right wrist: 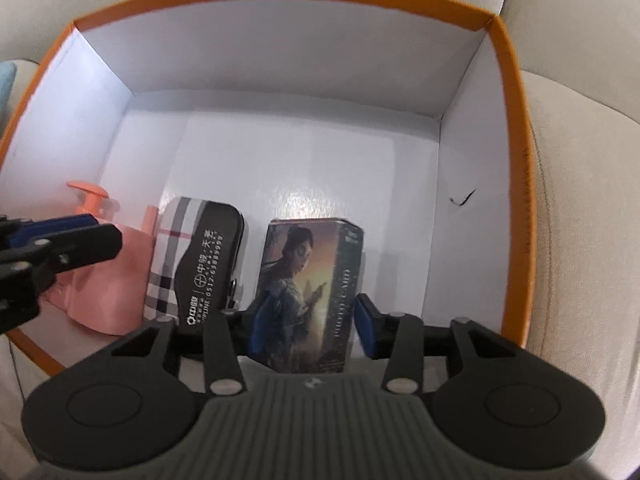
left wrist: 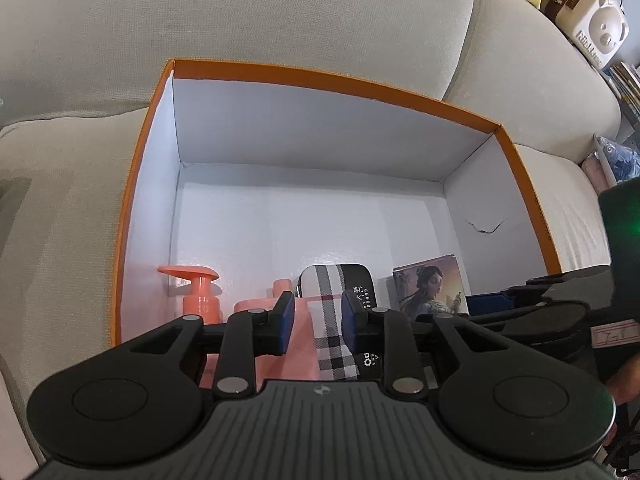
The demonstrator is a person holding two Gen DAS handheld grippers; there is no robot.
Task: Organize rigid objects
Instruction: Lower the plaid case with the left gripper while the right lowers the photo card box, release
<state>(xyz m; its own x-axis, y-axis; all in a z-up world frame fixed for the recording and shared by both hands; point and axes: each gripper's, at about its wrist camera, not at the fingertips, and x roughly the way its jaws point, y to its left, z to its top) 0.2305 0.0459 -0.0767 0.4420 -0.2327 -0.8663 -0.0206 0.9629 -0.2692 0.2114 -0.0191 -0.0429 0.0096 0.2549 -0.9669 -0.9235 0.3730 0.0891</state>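
Right hand-held gripper released astride card box in orange box; a nudge could tip it vs plaid case.

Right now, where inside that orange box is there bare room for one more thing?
The far half of the orange box floor is bare, up to its back wall, and so is the strip beside the right wall past the photo card box. The near row is crowded: pink bottle, plaid case and card box stand side by side.

Pink pump bottle, plaid tin and illustrated card box lie side by side in the orange-rimmed box.
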